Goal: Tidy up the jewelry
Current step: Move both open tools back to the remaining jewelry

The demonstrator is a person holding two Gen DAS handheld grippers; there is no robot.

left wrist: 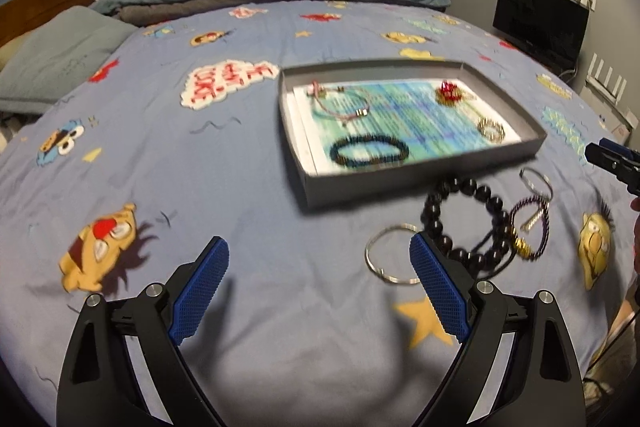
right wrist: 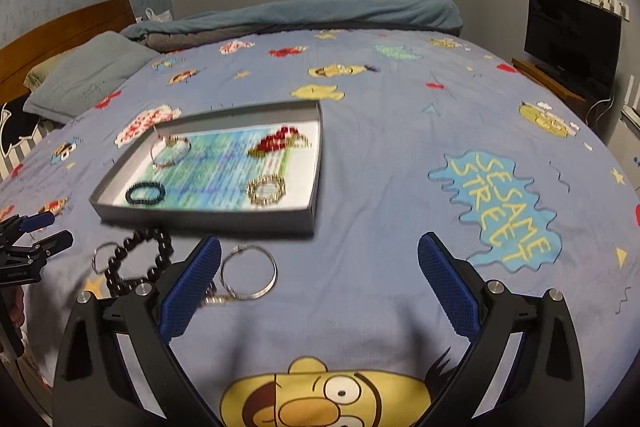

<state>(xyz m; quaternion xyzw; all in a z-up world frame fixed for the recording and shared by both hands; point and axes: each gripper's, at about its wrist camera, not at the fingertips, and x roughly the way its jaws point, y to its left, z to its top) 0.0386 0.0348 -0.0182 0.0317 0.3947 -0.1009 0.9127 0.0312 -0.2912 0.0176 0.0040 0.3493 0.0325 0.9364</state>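
- Left gripper (left wrist: 319, 267): blue-padded fingers (left wrist: 202, 291) wide apart, holding nothing, above the blue cartoon-print bedsheet (left wrist: 240, 167).
- Thin silver bangle (left wrist: 390, 253) lies just left of its right finger; big black bead bracelet (left wrist: 466, 223) just beyond that fingertip; purple cord bracelet w/ gold bead (left wrist: 528, 231) touching the beads' right side.
- Right gripper (right wrist: 319, 259): fingers spread, empty. Hinged silver bangle (right wrist: 248, 271) just beside its left finger.
- Shallow grey cardboard tray (right wrist: 314, 187) beyond the loose pieces, holds small dark bead bracelet (right wrist: 145, 193), gold ring-shaped bracelet (right wrist: 266, 190), red-gold piece (right wrist: 280, 143), pink cord bracelet (right wrist: 170, 151).
- Sheet reads "SESAME STREET" (right wrist: 500, 211); tray's paper liner too blurred to read.
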